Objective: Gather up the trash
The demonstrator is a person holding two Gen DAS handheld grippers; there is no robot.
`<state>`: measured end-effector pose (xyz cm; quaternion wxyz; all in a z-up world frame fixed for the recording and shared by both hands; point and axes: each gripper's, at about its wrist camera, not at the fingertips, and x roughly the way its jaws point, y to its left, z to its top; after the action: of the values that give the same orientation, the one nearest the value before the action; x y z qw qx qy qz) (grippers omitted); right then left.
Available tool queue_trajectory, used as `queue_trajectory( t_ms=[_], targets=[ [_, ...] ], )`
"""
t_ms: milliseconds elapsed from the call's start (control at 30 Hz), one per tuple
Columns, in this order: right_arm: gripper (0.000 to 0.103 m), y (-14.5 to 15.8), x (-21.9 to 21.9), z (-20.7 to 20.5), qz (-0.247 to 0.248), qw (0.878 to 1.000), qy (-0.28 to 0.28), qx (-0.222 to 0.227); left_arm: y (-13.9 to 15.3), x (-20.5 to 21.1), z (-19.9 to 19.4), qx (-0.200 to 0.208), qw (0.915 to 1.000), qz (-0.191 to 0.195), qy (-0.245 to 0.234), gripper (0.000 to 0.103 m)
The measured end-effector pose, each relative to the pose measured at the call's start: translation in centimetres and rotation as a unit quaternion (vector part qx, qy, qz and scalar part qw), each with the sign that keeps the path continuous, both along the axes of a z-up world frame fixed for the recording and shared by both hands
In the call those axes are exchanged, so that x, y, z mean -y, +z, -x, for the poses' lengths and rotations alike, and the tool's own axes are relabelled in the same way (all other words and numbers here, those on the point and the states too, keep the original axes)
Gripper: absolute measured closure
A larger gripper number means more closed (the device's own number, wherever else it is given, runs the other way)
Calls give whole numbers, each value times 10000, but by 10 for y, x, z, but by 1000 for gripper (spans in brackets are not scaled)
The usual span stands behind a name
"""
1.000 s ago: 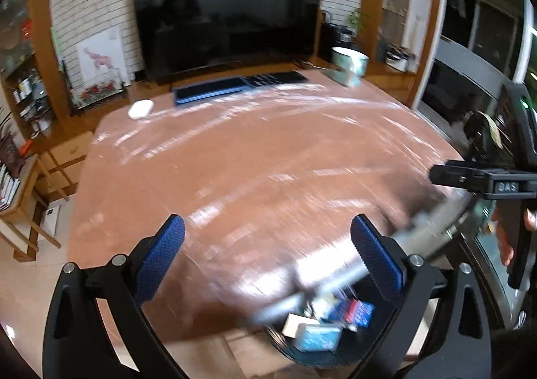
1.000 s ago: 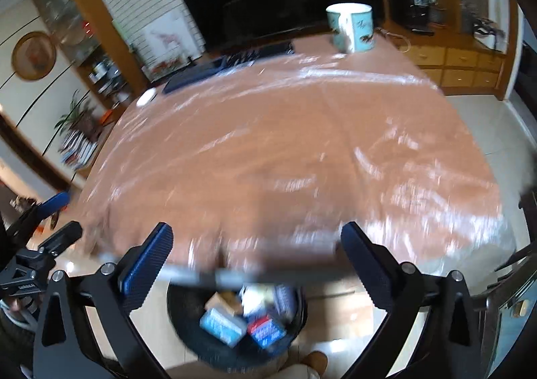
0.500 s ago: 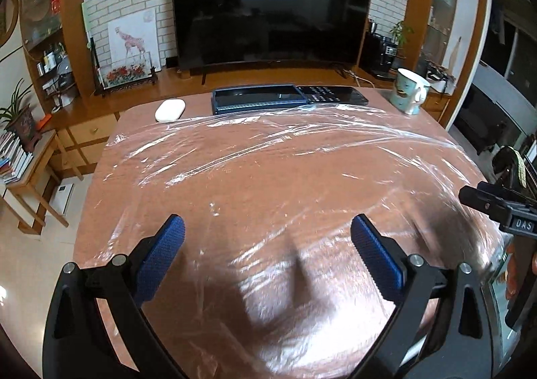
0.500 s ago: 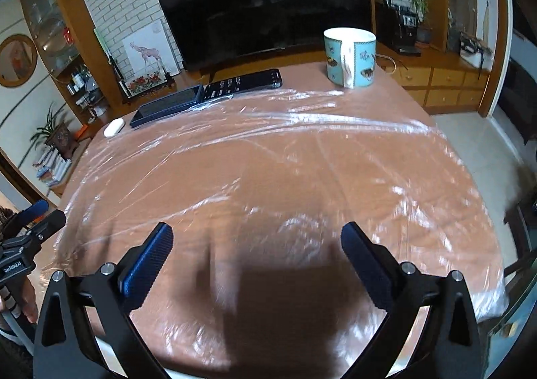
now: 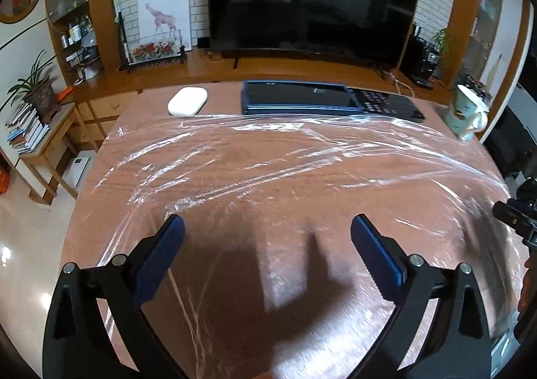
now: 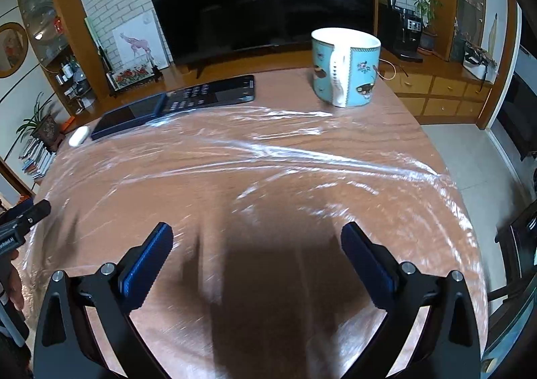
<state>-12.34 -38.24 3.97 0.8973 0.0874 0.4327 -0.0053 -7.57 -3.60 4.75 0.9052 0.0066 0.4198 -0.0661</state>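
I hold my left tool point(image 5: 267, 233) low over the near part of the tabletop point(image 5: 268, 171), its two blue pads wide apart and nothing between them. My right tool point(image 6: 256, 241) is the same: spread, empty, above the near edge.

From left to right along the far edge I see a white mouse point(image 5: 187, 101), a dark tablet point(image 5: 295, 100), a black keyboard point(image 5: 386, 104) and a blue mug point(image 6: 345, 67). I think they stand back there to keep the middle free for work.

A thin clear plastic sheet point(image 5: 285, 157) covers most of the wood, probably to protect it. It lies flat, directly under and ahead of both tools. No loose trash shows on it, so I judge the collecting is finished or nearly so.
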Motion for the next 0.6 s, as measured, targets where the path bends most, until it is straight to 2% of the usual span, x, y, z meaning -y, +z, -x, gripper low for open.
queue_trajectory(
  t_ms=[600],
  targets=[
    [4, -15, 19, -45, 69, 9998, 5, -162, -20, -9, -44, -229, 9990, -228, 321, 3]
  ],
)
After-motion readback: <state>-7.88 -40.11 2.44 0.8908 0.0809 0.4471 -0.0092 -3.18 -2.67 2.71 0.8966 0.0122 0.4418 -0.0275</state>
